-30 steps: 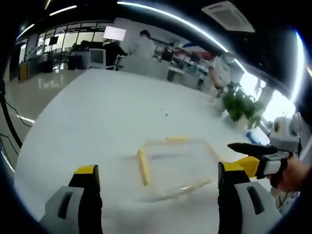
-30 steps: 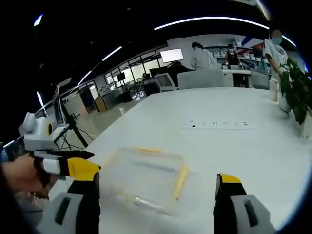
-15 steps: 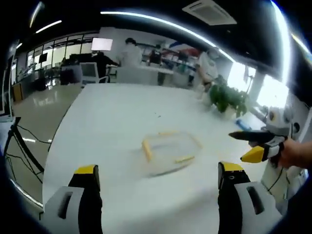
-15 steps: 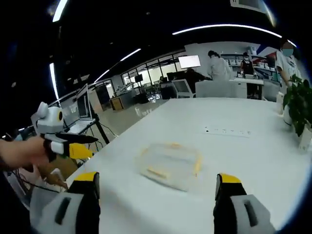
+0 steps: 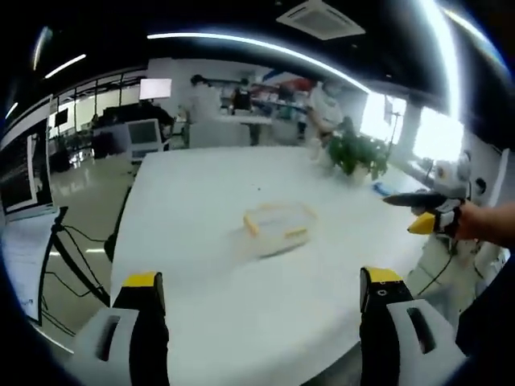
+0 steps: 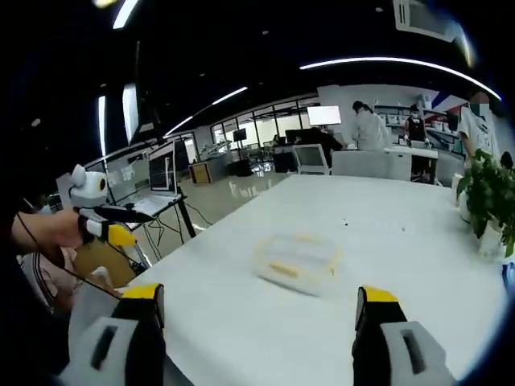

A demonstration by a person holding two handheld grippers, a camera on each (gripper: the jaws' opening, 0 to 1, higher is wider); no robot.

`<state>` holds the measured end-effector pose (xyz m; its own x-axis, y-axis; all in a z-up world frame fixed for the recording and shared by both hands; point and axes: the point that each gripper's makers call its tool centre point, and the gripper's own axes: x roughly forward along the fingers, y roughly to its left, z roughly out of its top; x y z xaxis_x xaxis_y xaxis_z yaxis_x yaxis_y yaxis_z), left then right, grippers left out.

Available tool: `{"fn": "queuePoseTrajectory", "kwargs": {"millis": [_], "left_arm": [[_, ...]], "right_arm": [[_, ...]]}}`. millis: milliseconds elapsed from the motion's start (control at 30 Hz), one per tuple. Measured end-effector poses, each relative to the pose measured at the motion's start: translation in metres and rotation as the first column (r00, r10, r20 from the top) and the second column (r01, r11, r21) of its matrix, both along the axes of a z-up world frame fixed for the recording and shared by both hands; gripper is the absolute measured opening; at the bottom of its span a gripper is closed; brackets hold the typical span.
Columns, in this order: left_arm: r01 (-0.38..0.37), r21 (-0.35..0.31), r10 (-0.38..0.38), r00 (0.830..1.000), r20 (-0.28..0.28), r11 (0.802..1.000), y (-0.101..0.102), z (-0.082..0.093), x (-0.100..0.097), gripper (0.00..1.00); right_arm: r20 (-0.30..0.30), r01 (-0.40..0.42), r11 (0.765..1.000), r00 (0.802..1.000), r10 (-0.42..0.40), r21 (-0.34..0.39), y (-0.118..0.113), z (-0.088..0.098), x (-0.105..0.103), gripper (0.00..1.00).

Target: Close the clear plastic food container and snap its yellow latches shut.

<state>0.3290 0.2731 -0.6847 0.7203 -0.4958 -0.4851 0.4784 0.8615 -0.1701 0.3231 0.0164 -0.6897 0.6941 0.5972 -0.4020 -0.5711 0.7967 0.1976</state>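
A long white table (image 5: 201, 201) (image 6: 418, 241) stretches toward a far office area, a green potted plant (image 5: 354, 157) (image 6: 485, 197) at its right edge. The clear plastic food container with yellow latches (image 5: 276, 229) (image 6: 296, 261) sits mid-table, lid on. Nearer, the left gripper (image 5: 256, 310) and right gripper (image 6: 256, 318) hover well apart from it, jaws spread wide, empty.

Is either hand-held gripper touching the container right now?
No. In the left gripper view the container sits alone out on the white table, well ahead of the open left hand-held gripper.
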Motion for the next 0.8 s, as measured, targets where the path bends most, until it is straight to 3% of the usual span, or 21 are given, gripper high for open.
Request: {"fn": "queuePoseTrajectory", "kwargs": {"millis": [67,433,600,800], "left_arm": [[0.005,0.02,-0.005,1.0,0.002,1.0,0.007,-0.004,-0.011,0.99],[0.042,0.032,-0.043,0.999,0.023,0.999,0.023,-0.01,-0.065,0.99],[0.05,0.039,-0.05,0.999,0.011,0.998,0.024,-0.017,-0.08,0.99],[0.043,0.031,-0.043,0.999,-0.005,0.999,0.025,-0.02,-0.086,0.99]], "right_arm": [[-0.015,0.022,0.999,1.0,-0.021,0.028,-0.005,0.001,-0.007,1.0],[-0.018,0.058,0.998,0.998,-0.059,-0.018,-0.03,-0.003,-0.054,1.0],[-0.044,0.072,0.997,0.996,-0.073,-0.023,-0.036,-0.005,-0.073,1.0],[-0.064,0.072,0.997,0.995,-0.074,-0.035,-0.042,-0.012,-0.079,1.0]]}}
